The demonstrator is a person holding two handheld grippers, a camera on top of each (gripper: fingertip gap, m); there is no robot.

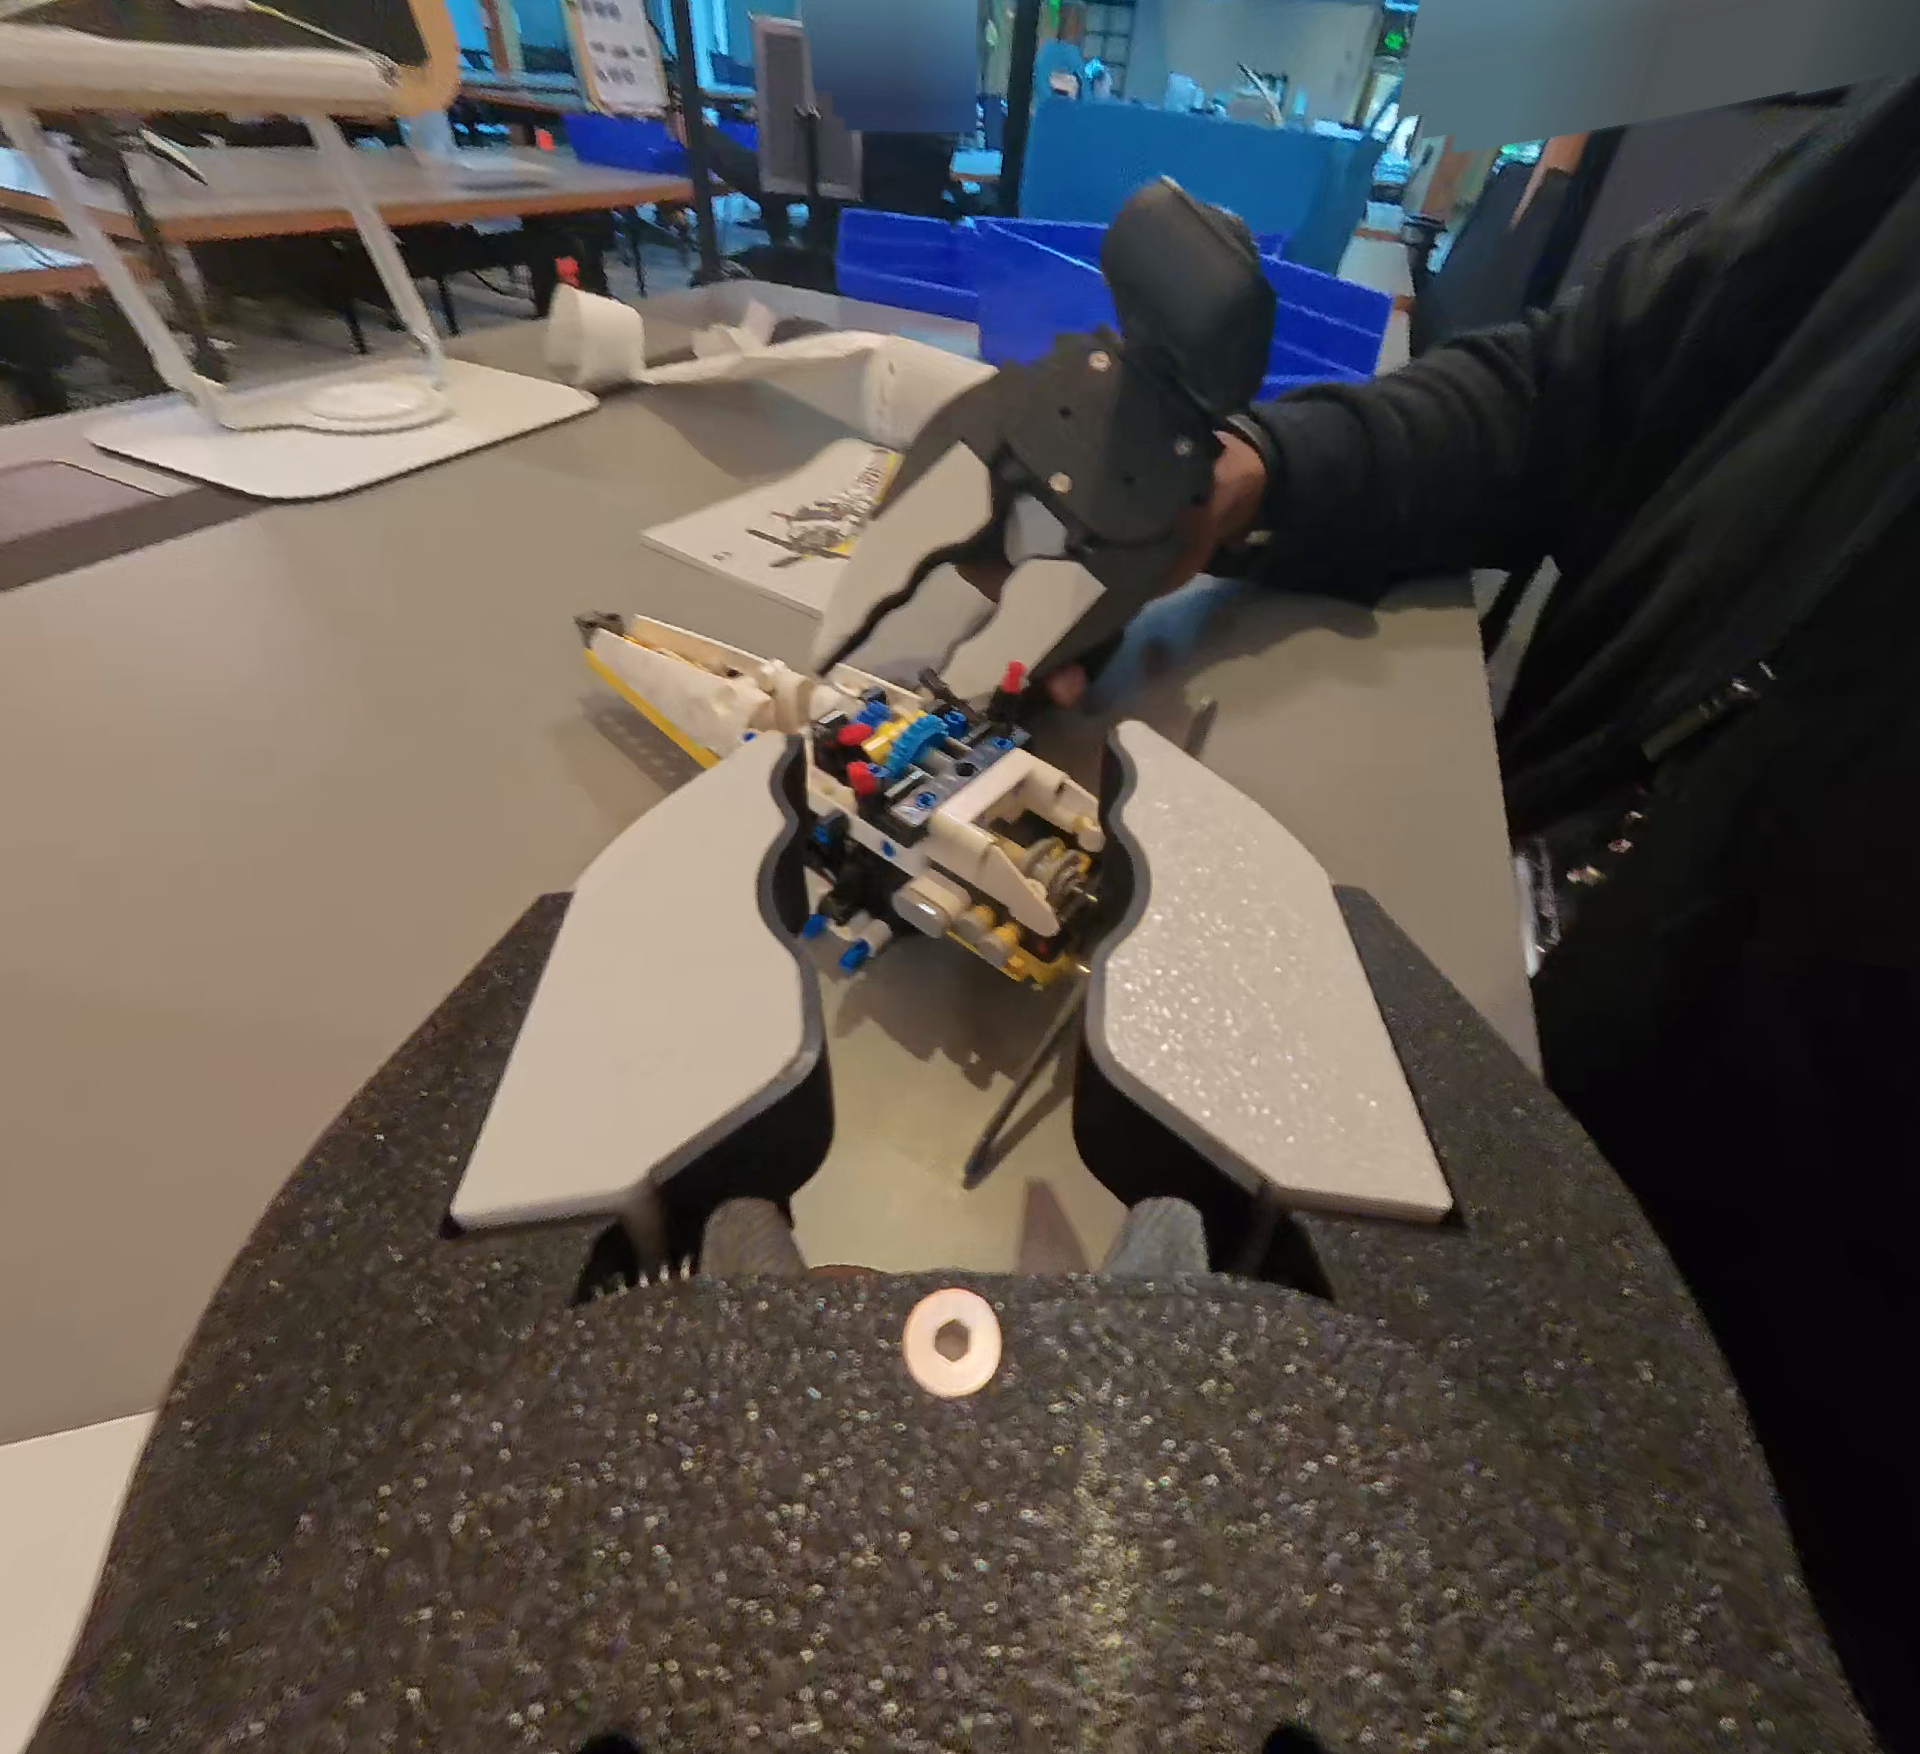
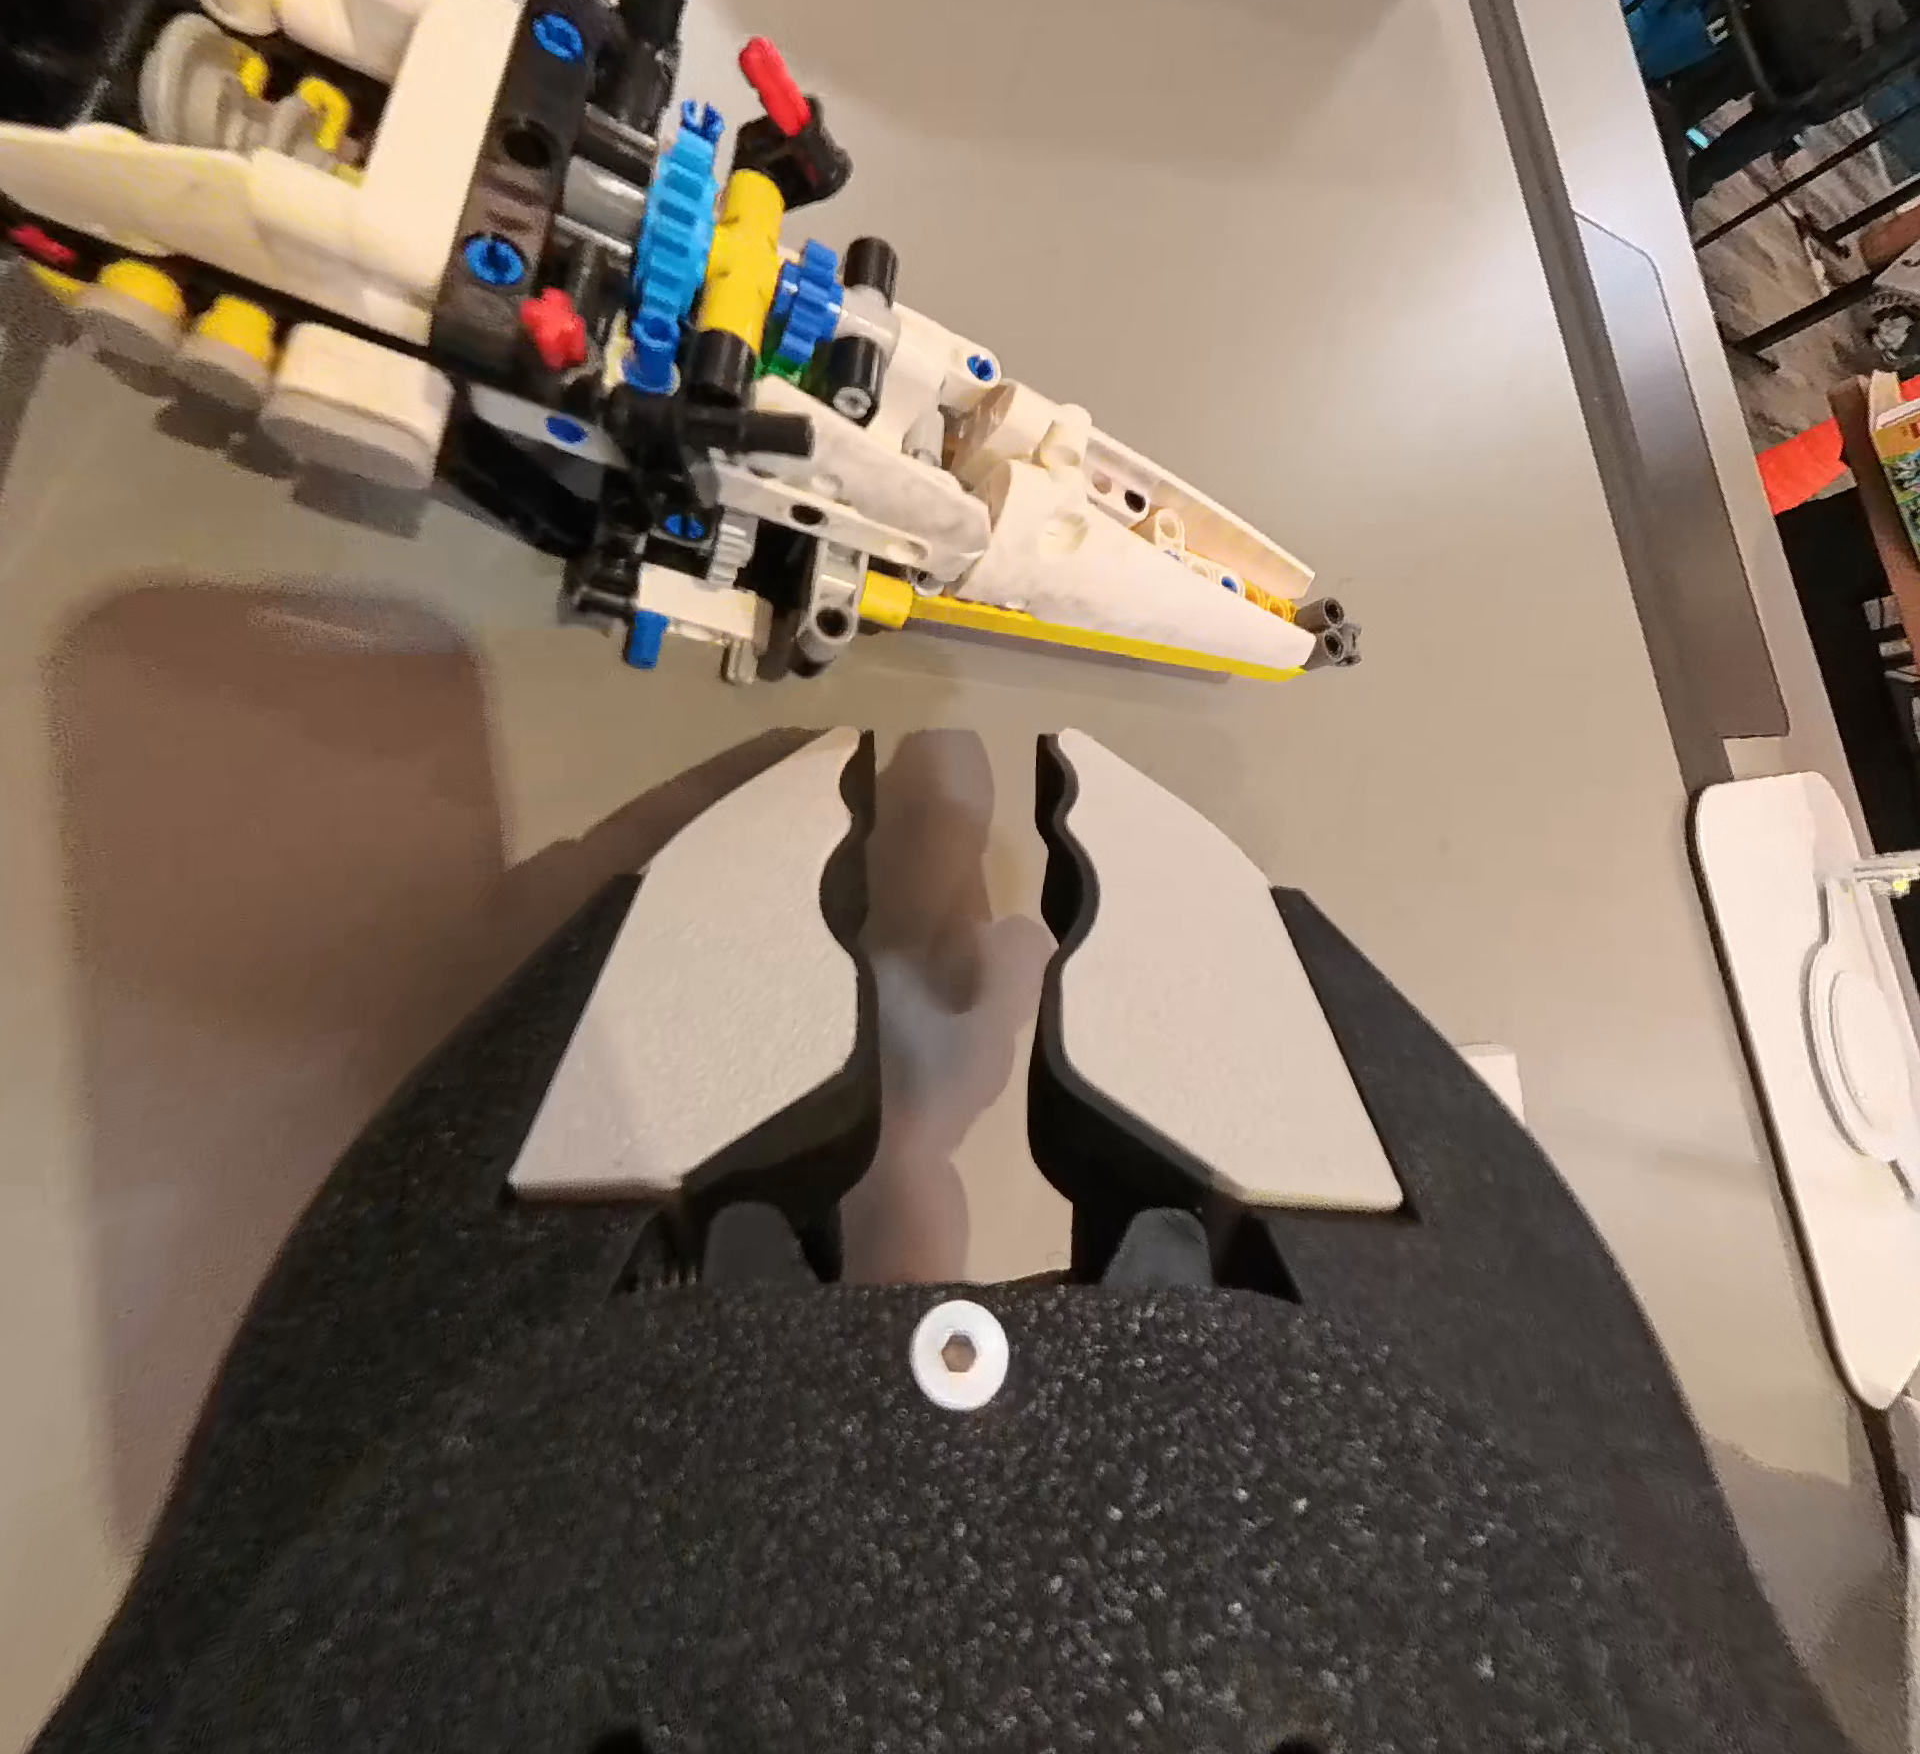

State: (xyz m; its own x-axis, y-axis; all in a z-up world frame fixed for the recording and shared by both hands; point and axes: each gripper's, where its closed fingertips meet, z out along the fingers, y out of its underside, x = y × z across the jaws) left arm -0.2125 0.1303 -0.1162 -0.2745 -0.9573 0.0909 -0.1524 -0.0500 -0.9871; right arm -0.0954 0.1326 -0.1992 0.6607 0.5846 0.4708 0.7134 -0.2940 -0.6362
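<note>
I had the left gripper clamped on the wide rear end of the brick-built model, a white, yellow and black craft with blue gears and red pins, its fingers pressed on both flanks. That end rode slightly off the grey table while the pointed nose rested on the surface, away from me toward the far edge. So the model's long axis ran almost straight out from the left fingers.

From my right gripper the same model lay crosswise, just ahead of the tips, with its yellow lower strip nearest. Those fingers stood parted with only bare table between them, gripping nothing and touching nothing. In the left view the right gripper hovered over the exposed gear section at mid-body. A printed booklet lay beyond it, and a white stand sat near the far left corner.
</note>
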